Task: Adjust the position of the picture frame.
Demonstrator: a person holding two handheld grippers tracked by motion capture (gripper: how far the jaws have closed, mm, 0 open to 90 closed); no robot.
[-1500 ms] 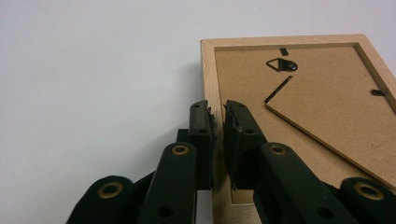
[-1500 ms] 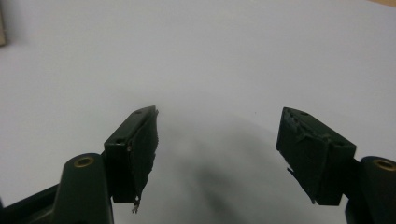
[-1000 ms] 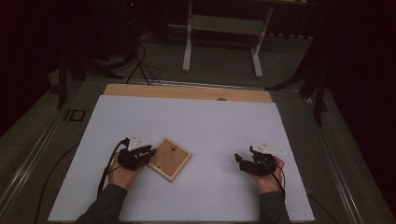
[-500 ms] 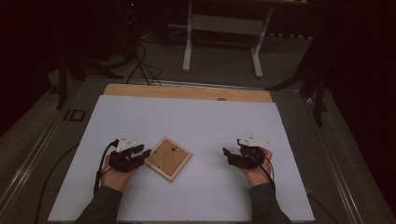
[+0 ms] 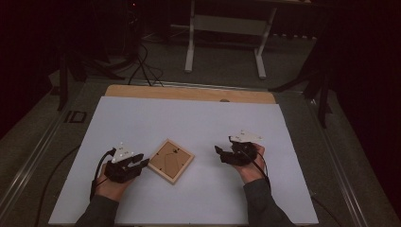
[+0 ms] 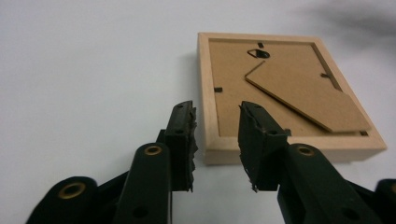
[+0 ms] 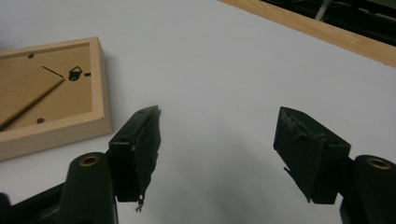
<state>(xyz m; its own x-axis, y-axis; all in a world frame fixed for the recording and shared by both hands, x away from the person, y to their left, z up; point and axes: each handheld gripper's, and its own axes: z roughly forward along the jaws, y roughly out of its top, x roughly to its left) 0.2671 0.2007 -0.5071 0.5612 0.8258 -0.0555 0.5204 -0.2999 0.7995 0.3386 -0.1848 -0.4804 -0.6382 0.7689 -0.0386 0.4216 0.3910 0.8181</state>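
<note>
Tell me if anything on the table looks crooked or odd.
The wooden picture frame lies face down, backing board and folded stand showing, and sits turned at an angle to the white table edges. No damage shows.

A white counter (image 5: 189, 118) with a bare wooden strip along its far edge carries a single wooden picture frame (image 5: 171, 160), lying flat, back side up. The frame sits just ahead of the left claw (image 5: 140, 162) and well left of the right claw (image 5: 220, 152).
</note>
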